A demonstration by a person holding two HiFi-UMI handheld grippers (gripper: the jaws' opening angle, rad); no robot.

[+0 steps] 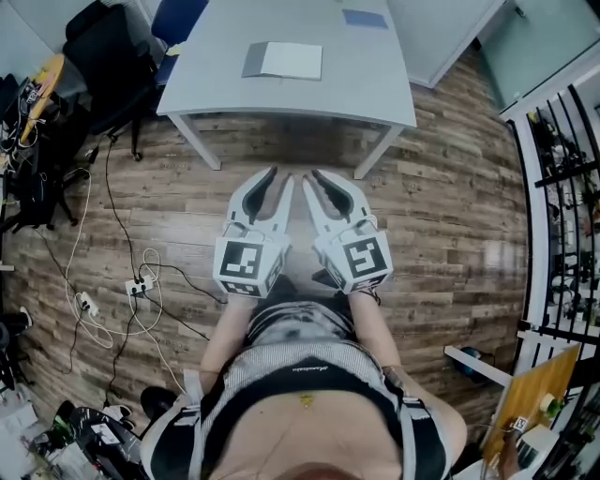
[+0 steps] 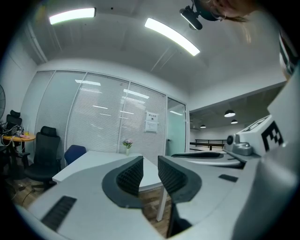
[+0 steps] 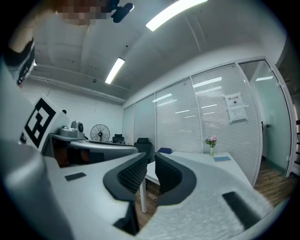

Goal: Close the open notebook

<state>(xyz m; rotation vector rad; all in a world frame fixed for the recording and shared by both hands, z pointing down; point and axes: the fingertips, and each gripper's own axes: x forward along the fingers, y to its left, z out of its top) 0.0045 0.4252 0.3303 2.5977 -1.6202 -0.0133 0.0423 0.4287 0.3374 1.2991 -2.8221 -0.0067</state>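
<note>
The notebook (image 1: pixel 284 60) lies open on the far part of the grey table (image 1: pixel 375 94), with white pages and a grey flap at its left. Both grippers are held side by side in front of the person's body, over the wooden floor and short of the table's near edge, pointing level toward it. The left gripper (image 1: pixel 279 178) (image 2: pixel 150 166) is open, a gap between its ribbed pads and nothing in it. A narrower gap shows in the right gripper (image 1: pixel 312 178) (image 3: pixel 150 164), which is also open and empty. Neither gripper view shows the notebook.
A blue booklet (image 1: pixel 364 18) and a small flower vase (image 3: pixel 211 142) sit at the table's far end. Black office chairs (image 1: pixel 103 56) and a blue chair stand at the left. Cables and a power strip (image 1: pixel 141 284) lie on the floor at the left. A metal railing (image 1: pixel 562 187) runs along the right.
</note>
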